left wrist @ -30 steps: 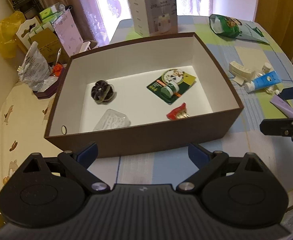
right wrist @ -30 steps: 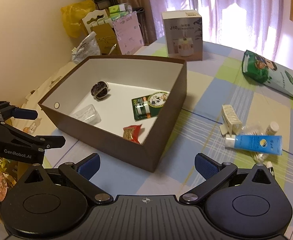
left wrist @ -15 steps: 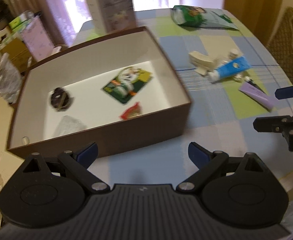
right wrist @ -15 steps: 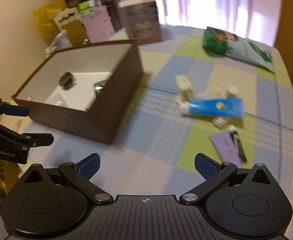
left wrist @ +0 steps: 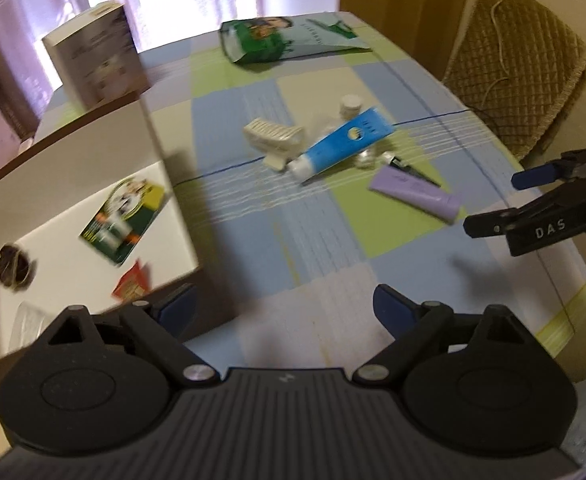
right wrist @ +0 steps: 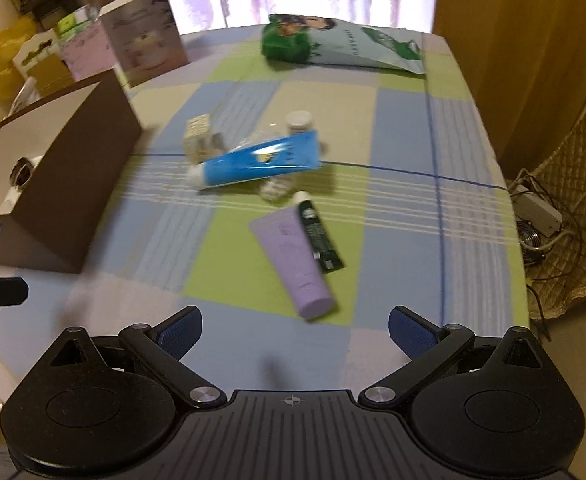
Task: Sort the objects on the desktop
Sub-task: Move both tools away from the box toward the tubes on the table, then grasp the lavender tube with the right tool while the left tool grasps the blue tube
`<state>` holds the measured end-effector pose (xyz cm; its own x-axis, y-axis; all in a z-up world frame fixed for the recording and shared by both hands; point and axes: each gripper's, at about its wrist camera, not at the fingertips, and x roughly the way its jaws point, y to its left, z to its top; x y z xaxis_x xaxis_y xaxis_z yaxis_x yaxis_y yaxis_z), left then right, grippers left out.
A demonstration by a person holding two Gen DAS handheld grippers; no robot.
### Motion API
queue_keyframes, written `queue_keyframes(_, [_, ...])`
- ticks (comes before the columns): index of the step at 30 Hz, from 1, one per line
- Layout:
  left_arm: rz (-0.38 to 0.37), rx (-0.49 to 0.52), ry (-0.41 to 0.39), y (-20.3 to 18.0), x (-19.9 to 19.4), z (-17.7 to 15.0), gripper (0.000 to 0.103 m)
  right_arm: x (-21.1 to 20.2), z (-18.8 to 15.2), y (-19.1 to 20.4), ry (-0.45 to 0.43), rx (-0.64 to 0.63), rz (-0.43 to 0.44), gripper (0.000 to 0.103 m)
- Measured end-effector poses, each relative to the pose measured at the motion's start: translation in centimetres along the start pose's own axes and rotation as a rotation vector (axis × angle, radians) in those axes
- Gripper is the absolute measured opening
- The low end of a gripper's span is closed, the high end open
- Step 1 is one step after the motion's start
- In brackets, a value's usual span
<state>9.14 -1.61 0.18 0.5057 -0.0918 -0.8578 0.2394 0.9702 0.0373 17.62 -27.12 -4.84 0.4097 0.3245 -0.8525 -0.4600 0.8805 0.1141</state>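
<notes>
Hovering left gripper (left wrist: 283,306): fingers spread wide and empty, held above the checked bench (left wrist: 317,240) just beside the near right corner of the box.
Right gripper (right wrist: 295,326): fingers also spread wide, nothing between them, held over the bench with the lilac tube just ahead; in the left wrist view it enters from the right edge.
Brown box (left wrist: 173,176): open cardboard box with white inside, on the left part of the bench.
Box contents: a green card pack (left wrist: 123,216), a small red packet (left wrist: 133,282) and a dark round item (left wrist: 13,266) lie on its floor; motion blur hides finer detail.
Blue tube (right wrist: 259,160): lies on its side near the bench middle, white cap pointing toward the box, resting partly on crumpled clear wrap.
White hair clip (left wrist: 275,136): just beside the blue tube's cap end, on the box side.
Small white-capped bottle (right wrist: 299,120): upright behind the blue tube, touching or nearly so.
Lilac tube (right wrist: 293,258): lies flat, well apart from the box, nearest the right gripper.
Dark green tube (right wrist: 319,236): slim, lying along the lilac tube's right side, touching it.
Green snack bag (right wrist: 341,46): flat at the far end of the bench.
White carton (left wrist: 95,54): upright at the far left, behind the box.
</notes>
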Motion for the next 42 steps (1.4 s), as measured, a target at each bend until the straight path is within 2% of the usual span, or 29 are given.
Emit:
queue_keyframes(3, [-0.011, 0.003, -0.003, -0.7, 1.0, 1.2, 0.086, 0.3, -0.1, -1.3, -0.031, -0.005, 0.009, 0.103])
queue_keyframes(4, [-0.015, 0.005, -0.002, -1.0, 1.4, 1.7, 0.085, 0.5, -0.1, -1.4, -0.038, -0.025, 0.023, 0.097])
queue_keyframes(5, [-0.018, 0.007, -0.001, -1.1, 1.8, 2.1, 0.085, 0.7, -0.1, -1.6, -0.044, -0.046, 0.037, 0.077])
queue_keyframes(6, [-0.019, 0.009, -0.002, -1.3, 2.1, 2.5, 0.085, 1.1, -0.1, -1.7, -0.054, -0.065, 0.046, 0.066])
queue_keyframes(15, [-0.003, -0.002, 0.022, -1.7, 4.1, 4.0, 0.085, 5.2, 0.3, -1.1, -0.048, -0.24, 0.061, 0.064])
queue_keyframes(16, [0.0, -0.005, 0.024, -1.7, 4.3, 4.0, 0.085, 5.7, 0.3, -0.8, -0.044, -0.264, 0.064, 0.059])
queue_keyframes(17, [0.002, -0.006, 0.027, -1.8, 4.4, 4.1, 0.085, 6.2, 0.2, -0.6, -0.04, -0.287, 0.067, 0.035])
queue_keyframes(19, [0.005, -0.01, 0.031, -1.8, 4.8, 4.2, 0.085, 7.0, -0.1, -0.4, -0.028, -0.322, 0.064, 0.033])
queue_keyframes(24, [0.004, 0.006, 0.03, -2.5, 5.9, 4.4, 0.084, 6.1, -2.0, -1.0, -0.007, -0.38, 0.083, 0.033])
queue_keyframes(28, [-0.022, 0.046, 0.028, -3.6, 7.4, 4.9, 0.073, 4.2, -4.0, -2.9, 0.06, -0.372, 0.086, 0.033])
queue_keyframes(31, [-0.023, 0.148, 0.001, -5.0, 8.5, 5.8, 0.07, 3.3, -5.0, -4.5, 0.094, -0.341, 0.075, 0.033])
queue_keyframes(35, [0.049, 0.408, -0.076, -7.9, 10.4, 7.1, 0.07, 2.6, -5.8, -6.0, 0.106, -0.294, 0.063, 0.033])
queue_keyframes(37, [0.085, 0.528, -0.099, -9.1, 11.8, 7.7, 0.07, 2.5, -5.9, -6.1, 0.102, -0.28, 0.063, 0.046])
queue_keyframes(38, [0.098, 0.584, -0.103, -9.5, 12.6, 7.9, 0.07, 2.5, -5.9, -6.0, 0.091, -0.279, 0.051, 0.071])
queue_keyframes(39, [0.108, 0.638, -0.105, -9.9, 13.5, 8.1, 0.07, 2.3, -6.0, -5.8, 0.07, -0.283, 0.043, 0.078])
queue_keyframes(42, [0.14, 0.728, -0.077, -10.5, 15.9, 8.7, 0.069, 2.3, -5.9, -5.8, 0.054, -0.257, 0.059, 0.078])
